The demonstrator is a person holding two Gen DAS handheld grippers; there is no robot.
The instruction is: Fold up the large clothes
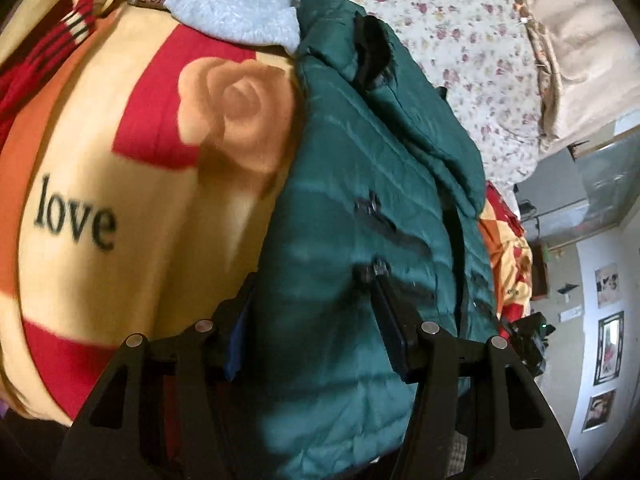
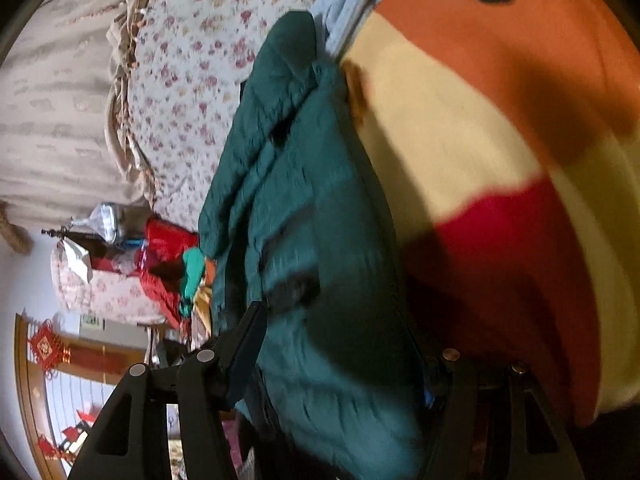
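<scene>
Left claw [image 1: 316,312] is clamped on the thick edge of the green puffer jacket [image 1: 360,208], which fills the middle of that frame, and the right claw [image 2: 340,344] is pinching the same jacket [image 2: 304,216] low in the center of its own view. Jacket's bunched up on a big yellow-and-red blanket [image 1: 120,168] with "love" printed at left, a flowered sheet [image 1: 460,32] showing upper right.

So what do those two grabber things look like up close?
Both are matte black plastic. The left gripper has two flat, wedge-shaped fingers with triangular cut-outs and round silver pins at the joints. The right gripper looks the same, with a bit of blue showing inside. No cables or sleeves show.
</scene>
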